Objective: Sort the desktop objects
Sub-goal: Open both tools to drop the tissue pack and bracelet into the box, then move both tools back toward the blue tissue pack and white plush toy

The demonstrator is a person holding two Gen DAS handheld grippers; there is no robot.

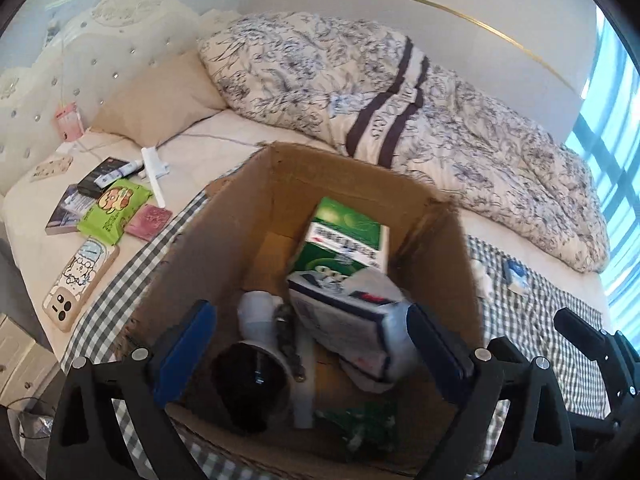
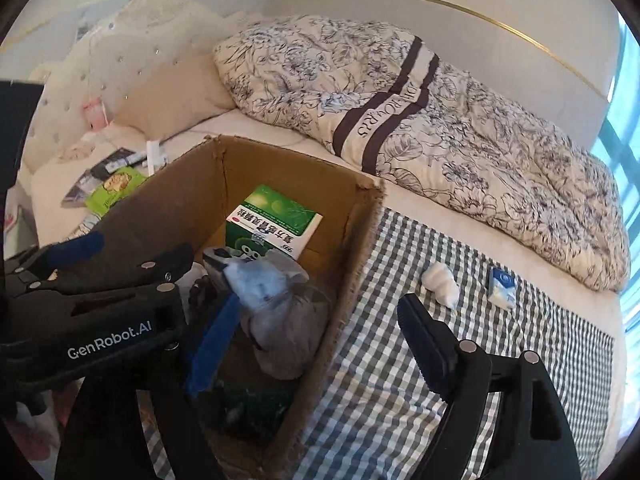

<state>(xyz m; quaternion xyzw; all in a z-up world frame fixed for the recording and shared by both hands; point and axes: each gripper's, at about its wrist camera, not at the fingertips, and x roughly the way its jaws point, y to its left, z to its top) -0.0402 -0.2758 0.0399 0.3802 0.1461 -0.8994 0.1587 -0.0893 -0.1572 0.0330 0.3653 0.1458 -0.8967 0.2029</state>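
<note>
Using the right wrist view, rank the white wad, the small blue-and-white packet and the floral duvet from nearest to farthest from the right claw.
1. White wad: on the checked cloth, just ahead of the right claw, beside the box.
2. Small blue-and-white packet: same cloth, farther right.
3. Floral duvet: heaped along the far side of the bed.

Medicine box (image 1: 344, 236) in carton (image 1: 248, 184) — on bed (image 1: 520, 224)

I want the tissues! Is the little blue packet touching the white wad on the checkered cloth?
Apart. The right wrist view shows the blue packet and white wad with bare checkered cloth between them.
</note>
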